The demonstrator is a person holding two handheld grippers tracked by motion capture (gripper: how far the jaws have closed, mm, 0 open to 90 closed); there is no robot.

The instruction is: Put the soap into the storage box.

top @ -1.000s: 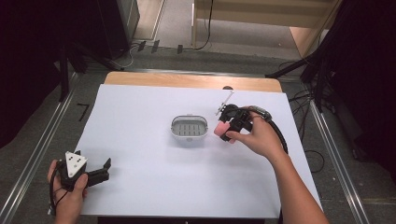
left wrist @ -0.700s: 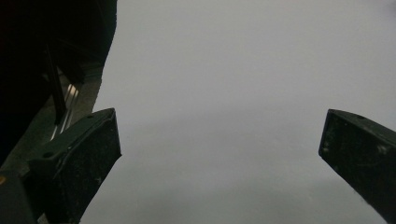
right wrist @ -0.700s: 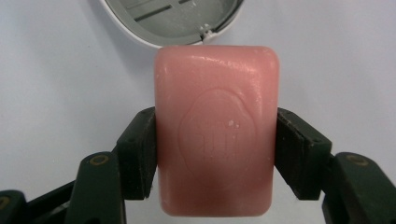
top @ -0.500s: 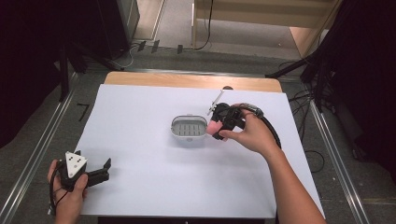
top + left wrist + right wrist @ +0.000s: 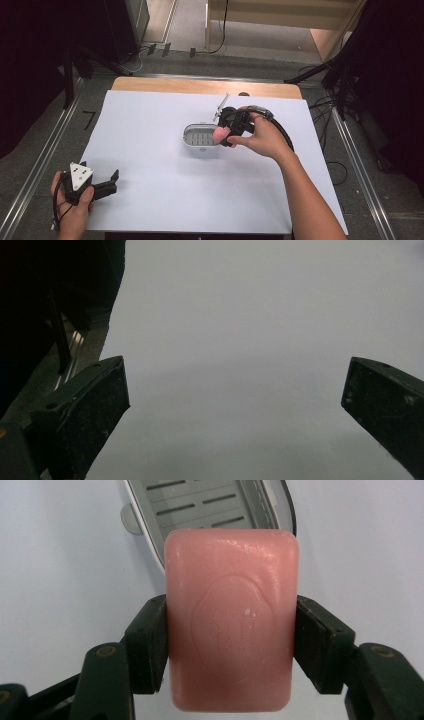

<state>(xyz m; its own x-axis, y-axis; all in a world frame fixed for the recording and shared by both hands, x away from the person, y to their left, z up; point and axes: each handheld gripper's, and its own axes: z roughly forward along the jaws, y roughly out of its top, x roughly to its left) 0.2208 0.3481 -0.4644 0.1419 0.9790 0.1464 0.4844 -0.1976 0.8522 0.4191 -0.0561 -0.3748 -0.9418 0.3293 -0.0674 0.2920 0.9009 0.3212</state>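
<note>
A white sheet [image 5: 165,165] covers almost the whole table [image 5: 205,86], whose wooden edge shows as a strip along the far side. On the sheet, a little right of the middle, stands a soap dish [image 5: 199,137], white-rimmed with a grey slotted insert; in the right gripper view the dish [image 5: 210,505] lies just beyond the bar, its near rim partly hidden behind it.

The person's right forearm comes in from the lower right of the high view, and the right gripper [image 5: 226,134] sits at the right end of the dish. Its jaws pinch a pink bar of soap [image 5: 219,134] by its two long sides; in the right gripper view the soap [image 5: 231,630] stands between the pads, pressed on both flanks, with an embossed stamp on its face. From above, the bar appears to hang over the dish's right rim, though whether it touches the dish is hard to tell.

The left gripper [image 5: 107,184] is held at the near left corner of the sheet, well apart from the dish. In the left gripper view its jaws stand spread wide over bare white sheet [image 5: 250,340], with nothing between them.
</note>
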